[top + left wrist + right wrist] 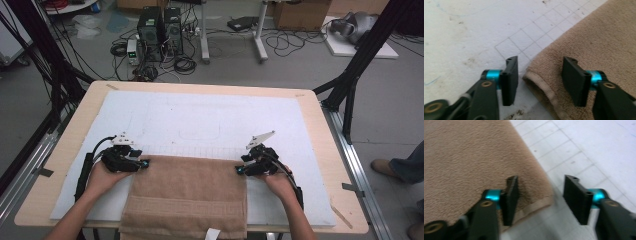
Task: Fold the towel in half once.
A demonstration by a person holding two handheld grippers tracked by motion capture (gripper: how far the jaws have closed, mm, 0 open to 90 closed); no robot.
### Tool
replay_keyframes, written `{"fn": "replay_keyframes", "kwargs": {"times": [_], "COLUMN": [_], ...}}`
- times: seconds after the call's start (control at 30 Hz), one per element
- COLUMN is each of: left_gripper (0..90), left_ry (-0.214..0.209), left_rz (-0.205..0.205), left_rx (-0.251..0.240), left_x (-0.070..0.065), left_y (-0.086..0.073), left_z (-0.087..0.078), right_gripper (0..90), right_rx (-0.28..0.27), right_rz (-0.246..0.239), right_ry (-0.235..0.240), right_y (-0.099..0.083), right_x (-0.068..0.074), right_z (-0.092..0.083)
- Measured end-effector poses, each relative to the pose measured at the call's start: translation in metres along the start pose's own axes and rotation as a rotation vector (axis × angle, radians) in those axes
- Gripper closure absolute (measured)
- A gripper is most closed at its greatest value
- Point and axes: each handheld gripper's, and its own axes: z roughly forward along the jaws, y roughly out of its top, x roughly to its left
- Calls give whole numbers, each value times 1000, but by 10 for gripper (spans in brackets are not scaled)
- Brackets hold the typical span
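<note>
A tan terry towel (pixel 185 195) with a woven border band lies flat at the white mat's (pixel 210 120) near edge. The left gripper (pixel 146 163) and right gripper (pixel 238 170) straddle its far corners, jaws apart, pressing nothing.

the towel (pixel 185 197) runs past the table's near edge and out of the high view's bottom, its near end unseen. a person's shoe (pixel 384 166) and trouser leg are cut by the right edge. the right gripper view is blurred.
</note>
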Motion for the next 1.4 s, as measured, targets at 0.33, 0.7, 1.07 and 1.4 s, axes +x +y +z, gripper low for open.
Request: {"fn": "replay_keyframes", "kwargs": {"times": [0.33,0.7,1.07,1.4], "left_gripper": [773,810,814,816], "left_ry": [-44,-6,55,118], "left_rz": [48,34,7,-5], "left_rx": [6,-52,-143,-177], "left_x": [-6,-8,-2,25], "left_y": [2,10,47,118], "left_z": [-1,-8,-14,-13], "right_gripper": [797,817,823,827], "right_rx": [20,-27,-60,-80], "right_rz": [-28,-10,-9,10], "right_ry": [71,62,-37,-154], "right_y": [4,5,30,77], "right_x": [5,-2,-20,-60], "right_z": [-1,-10,-32,-51]}}
